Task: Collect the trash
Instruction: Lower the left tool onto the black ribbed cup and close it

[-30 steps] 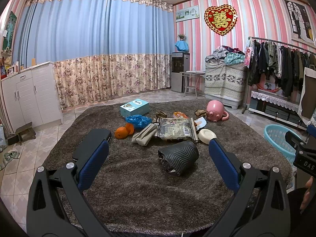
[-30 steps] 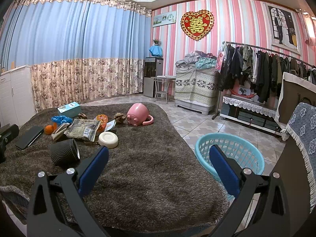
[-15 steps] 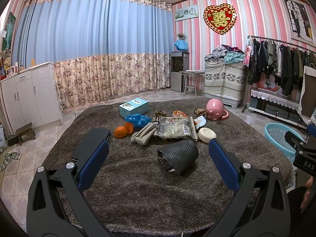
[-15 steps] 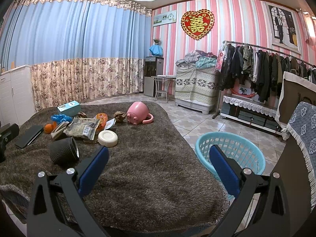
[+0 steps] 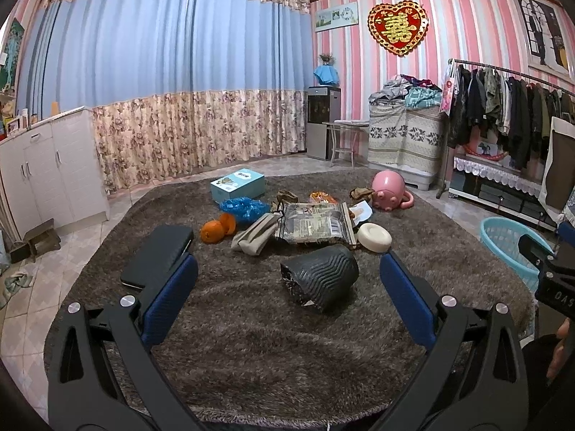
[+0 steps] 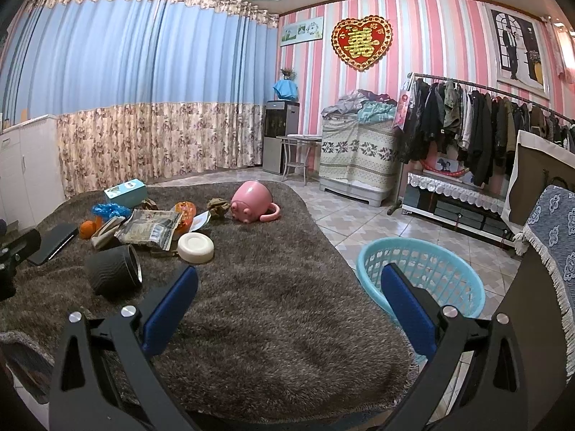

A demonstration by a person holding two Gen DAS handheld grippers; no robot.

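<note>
Left gripper (image 5: 287,287): blue pads (image 5: 169,298) spread wide, nothing held, hovering over brown shaggy rug (image 5: 251,341). Between the pads, lying on its side on the rug: dark ribbed cup (image 5: 320,276), touching neither pad. Beside the left pad: black phone (image 5: 158,255), flat. Farther out, clustered mid-rug: foil snack bag (image 5: 314,222), white round dish (image 5: 374,237) just right of it, beige folded wrapper (image 5: 255,237), two oranges (image 5: 217,228), blue plastic bag (image 5: 244,208), light-blue box (image 5: 237,188) behind. Pink tipped-over mug (image 5: 390,192) at the far right of the cluster, crumpled brown scrap (image 5: 361,193) next to it. Right gripper (image 6: 287,287): pads (image 6: 406,305) likewise wide apart, empty, over the near rug edge. Turquoise basket (image 6: 449,269) on the tiled floor just off the rug's right edge, partly behind the right pad. Trash well apart from the basket.
</note>
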